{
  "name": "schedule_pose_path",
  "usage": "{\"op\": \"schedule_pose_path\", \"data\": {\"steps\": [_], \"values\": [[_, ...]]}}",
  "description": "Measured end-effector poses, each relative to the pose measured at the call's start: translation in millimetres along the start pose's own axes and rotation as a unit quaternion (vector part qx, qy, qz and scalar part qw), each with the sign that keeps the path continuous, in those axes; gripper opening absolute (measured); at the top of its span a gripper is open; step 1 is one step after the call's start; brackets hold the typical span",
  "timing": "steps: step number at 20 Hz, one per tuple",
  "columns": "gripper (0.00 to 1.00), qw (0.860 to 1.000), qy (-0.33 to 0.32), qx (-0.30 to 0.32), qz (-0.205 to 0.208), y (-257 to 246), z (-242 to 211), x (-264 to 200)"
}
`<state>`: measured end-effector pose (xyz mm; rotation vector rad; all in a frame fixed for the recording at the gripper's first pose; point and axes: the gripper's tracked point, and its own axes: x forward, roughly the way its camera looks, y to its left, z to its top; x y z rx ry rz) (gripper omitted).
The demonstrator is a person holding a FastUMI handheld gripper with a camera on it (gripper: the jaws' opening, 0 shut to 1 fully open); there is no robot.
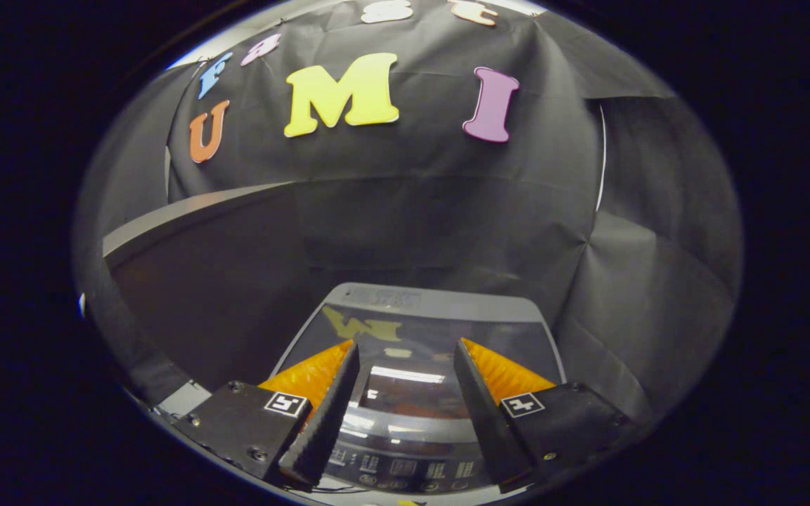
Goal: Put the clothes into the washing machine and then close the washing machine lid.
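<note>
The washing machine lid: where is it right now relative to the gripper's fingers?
In the gripper view, the washing machine lid lies closed just below and ahead of the open gripper, with the control panel nearer, between the fingers.

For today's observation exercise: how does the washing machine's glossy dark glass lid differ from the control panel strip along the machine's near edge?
The glossy dark glass lid is broad, smooth and mirror-like, catching light streaks; the control panel strip is narrow and carries small buttons and markings. The lid lies between and beyond the open gripper's fingers; the panel sits nearer, low between them. Both belong to the grey-framed washing machine, whose lid is closed.
</note>
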<state>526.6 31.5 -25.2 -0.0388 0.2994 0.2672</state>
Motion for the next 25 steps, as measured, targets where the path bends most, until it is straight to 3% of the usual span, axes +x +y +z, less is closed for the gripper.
{"op": "schedule_pose_path", "data": {"steps": [5, 18, 21, 25], "values": [[0.86, 1.0, 0.001, 0.022, -0.012, 24, -38, -80], [0.88, 0.988, -0.1, 0.049, -0.106, 129, -107, -330], [0.95, 0.986, -0.106, 0.044, -0.118, 139, -122, -369], [0.95, 0.983, -0.114, 0.054, -0.135, 136, -130, -402]]}}
